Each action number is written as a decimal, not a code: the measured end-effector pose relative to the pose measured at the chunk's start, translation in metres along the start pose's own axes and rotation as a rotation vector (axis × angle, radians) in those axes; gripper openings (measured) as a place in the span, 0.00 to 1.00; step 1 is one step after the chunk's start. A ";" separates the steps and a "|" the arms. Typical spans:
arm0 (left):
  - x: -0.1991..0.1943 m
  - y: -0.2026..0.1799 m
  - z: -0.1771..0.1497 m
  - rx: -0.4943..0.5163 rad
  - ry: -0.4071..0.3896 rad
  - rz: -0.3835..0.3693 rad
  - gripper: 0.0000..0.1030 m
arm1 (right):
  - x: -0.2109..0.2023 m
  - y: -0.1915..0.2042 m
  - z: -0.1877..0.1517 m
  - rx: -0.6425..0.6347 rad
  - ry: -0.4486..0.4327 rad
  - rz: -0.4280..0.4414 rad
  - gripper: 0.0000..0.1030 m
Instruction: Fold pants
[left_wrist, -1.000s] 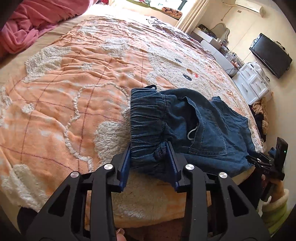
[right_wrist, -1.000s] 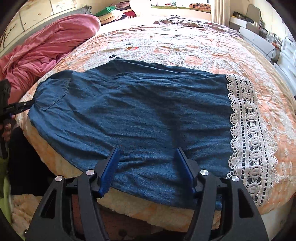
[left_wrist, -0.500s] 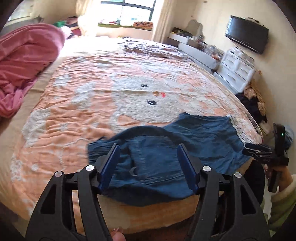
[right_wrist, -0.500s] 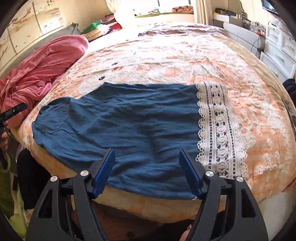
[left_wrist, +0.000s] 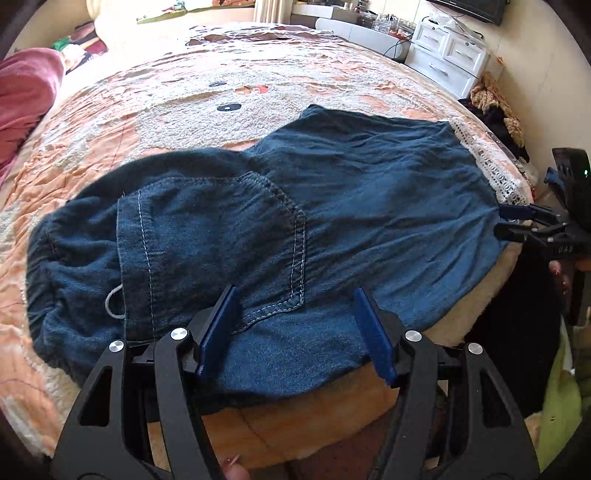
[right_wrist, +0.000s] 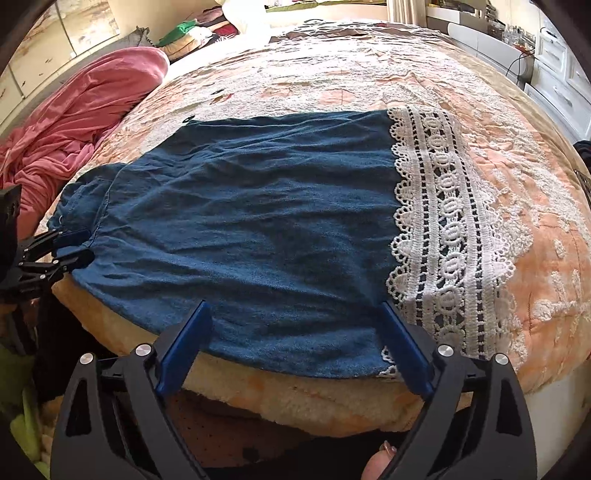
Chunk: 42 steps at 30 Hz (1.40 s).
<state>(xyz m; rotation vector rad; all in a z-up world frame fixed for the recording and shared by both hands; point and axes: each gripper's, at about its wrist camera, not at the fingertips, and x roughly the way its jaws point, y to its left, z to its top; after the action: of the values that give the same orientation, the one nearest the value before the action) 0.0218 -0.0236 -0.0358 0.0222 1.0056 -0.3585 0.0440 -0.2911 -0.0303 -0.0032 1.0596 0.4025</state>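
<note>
I see the denim pants (left_wrist: 332, 206) lying flat along the near edge of the bed (right_wrist: 369, 74), on the peach blanket (left_wrist: 147, 122); their white lace hem (right_wrist: 447, 229) is toward the bed's right side, the waist and back pocket (left_wrist: 218, 240) toward its left; my left tongs (left_wrist: 295, 332) are spread apart over the cloth below the pocket, gripping nothing; my right tongs (right_wrist: 295, 347) are also apart, over the near edge of the leg beside the lace; a pink quilt (right_wrist: 85, 122) is heaped at the bed's far left.
</note>
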 end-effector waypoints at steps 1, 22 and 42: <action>-0.011 -0.001 0.008 0.001 -0.019 -0.030 0.65 | -0.007 -0.001 0.005 0.001 -0.022 0.020 0.87; 0.101 -0.009 0.142 -0.083 0.032 -0.108 0.63 | 0.048 -0.128 0.118 0.111 -0.039 0.036 0.49; 0.079 -0.012 0.153 -0.062 -0.073 -0.142 0.06 | -0.012 -0.096 0.111 -0.044 -0.275 0.050 0.14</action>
<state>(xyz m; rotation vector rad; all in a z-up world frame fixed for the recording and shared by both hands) 0.1824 -0.0849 -0.0170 -0.1180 0.9477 -0.4548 0.1640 -0.3622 0.0172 0.0383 0.7801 0.4576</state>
